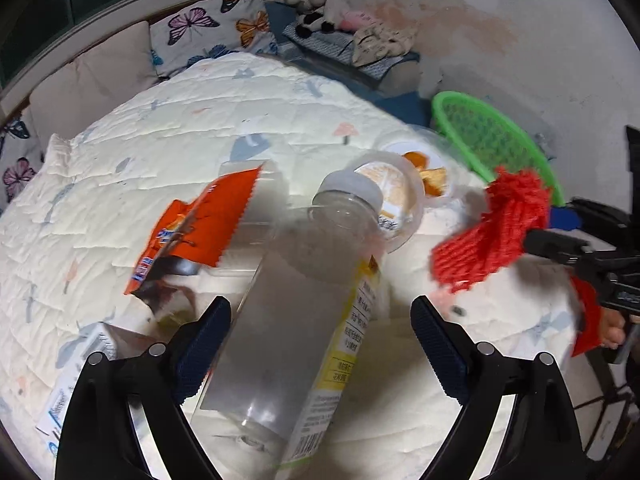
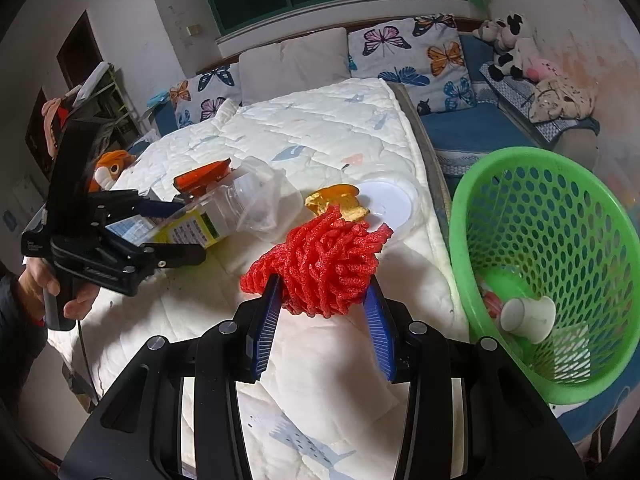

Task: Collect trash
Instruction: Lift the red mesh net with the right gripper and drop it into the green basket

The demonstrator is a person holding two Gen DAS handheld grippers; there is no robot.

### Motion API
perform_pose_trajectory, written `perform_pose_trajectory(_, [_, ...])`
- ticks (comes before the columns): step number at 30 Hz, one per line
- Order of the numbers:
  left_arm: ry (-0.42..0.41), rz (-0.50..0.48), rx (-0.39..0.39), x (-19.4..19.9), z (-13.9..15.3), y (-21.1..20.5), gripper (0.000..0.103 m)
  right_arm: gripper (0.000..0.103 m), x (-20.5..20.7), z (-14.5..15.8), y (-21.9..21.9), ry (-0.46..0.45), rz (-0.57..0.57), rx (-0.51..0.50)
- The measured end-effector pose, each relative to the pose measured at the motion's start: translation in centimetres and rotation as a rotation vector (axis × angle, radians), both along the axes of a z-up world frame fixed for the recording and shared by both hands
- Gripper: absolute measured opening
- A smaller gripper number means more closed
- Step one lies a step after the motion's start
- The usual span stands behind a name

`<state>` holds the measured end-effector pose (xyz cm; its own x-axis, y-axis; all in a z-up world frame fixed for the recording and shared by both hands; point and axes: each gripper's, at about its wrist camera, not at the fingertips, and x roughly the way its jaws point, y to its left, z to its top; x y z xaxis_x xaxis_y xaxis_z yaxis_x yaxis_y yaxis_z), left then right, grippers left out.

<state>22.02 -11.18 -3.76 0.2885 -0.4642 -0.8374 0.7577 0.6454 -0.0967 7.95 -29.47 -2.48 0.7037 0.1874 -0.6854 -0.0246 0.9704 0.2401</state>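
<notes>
No text could be read for certain. The clear bottle (image 1: 296, 320) carried a yellow-and-white label (image 1: 352, 344) with small printed lines and a barcode, too blurred to make out. Left of the bottle, the orange snack wrapper (image 1: 200, 232) bore blurred blue-and-white lettering, and a white carton (image 1: 72, 384) showed illegible blue print.

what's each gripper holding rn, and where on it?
Right gripper: shut on the red foam net, pinched at its near lower end. Left gripper: nothing held; its jaws stand wide either side of the clear bottle, pads not pressing.
</notes>
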Motion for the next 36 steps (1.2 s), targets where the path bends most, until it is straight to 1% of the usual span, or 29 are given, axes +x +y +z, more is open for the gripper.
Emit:
perform_pose_trajectory(1, [0.011, -0.004, -0.020, -0.1, 0.2, 0.2, 0.086, 0.042, -0.1, 0.0, -0.1, -0.001, -0.003, -0.001])
perform_pose_trajectory(3, [0.038, -0.014, -0.053, -0.2, 0.6, 0.5, 0.080, 0.042, -0.2, 0.0, -0.3, -0.001, -0.006, 0.000])
perform_pose_trajectory(4, [0.044, -0.020, -0.055, -0.3, 0.5, 0.6, 0.072, 0.042, -0.3, 0.0, -0.5, -0.002, -0.009, -0.001])
perform_pose_trajectory(5, [0.043, -0.024, -0.046, -0.3, 0.4, 0.4, 0.069, 0.042, -0.3, 0.0, -0.6, -0.002, -0.012, -0.001])
perform_pose_trajectory(7, [0.009, -0.022, -0.004, -0.4, -0.1, 0.0, 0.067, 0.042, -0.3, -0.1, -0.8, 0.000, -0.018, 0.002])
perform_pose_trajectory(12, [-0.005, -0.016, 0.049, 0.0, -0.9, -0.8, 0.067, 0.042, -0.4, -0.2, -1.2, 0.001, -0.027, 0.006])
perform_pose_trajectory(15, [-0.003, -0.015, 0.053, 0.2, -1.2, -0.8, 0.066, 0.042, -0.5, 0.0, -1.6, -0.003, -0.037, 0.004])
perform_pose_trajectory(19, [-0.050, 0.002, 0.054, -0.6, -0.8, -0.5, 0.059, 0.042, -0.9, 0.7, -2.6, -0.022, -0.065, 0.009])
perform_pose_trajectory(23, [-0.048, 0.043, 0.005, -1.3, 0.6, 0.5, 0.056, 0.043, -1.4, 1.3, -3.8, -0.037, -0.097, 0.001])
perform_pose_trajectory(29, [-0.077, 0.030, -0.044, -3.2, 3.3, 0.9, 0.056, 0.043, -1.9, 1.6, -6.4, -0.035, -0.172, -0.027])
perform_pose_trajectory(32, [-0.071, 0.027, -0.079, -3.9, 4.5, 0.8, 0.056, 0.043, -2.1, 1.3, -8.0, -0.021, -0.216, -0.042])
perform_pose_trajectory(36, [-0.058, 0.008, -0.125, -4.7, 6.0, -0.6, 0.056, 0.043, -2.1, 0.3, -10.4, 0.021, -0.279, -0.054])
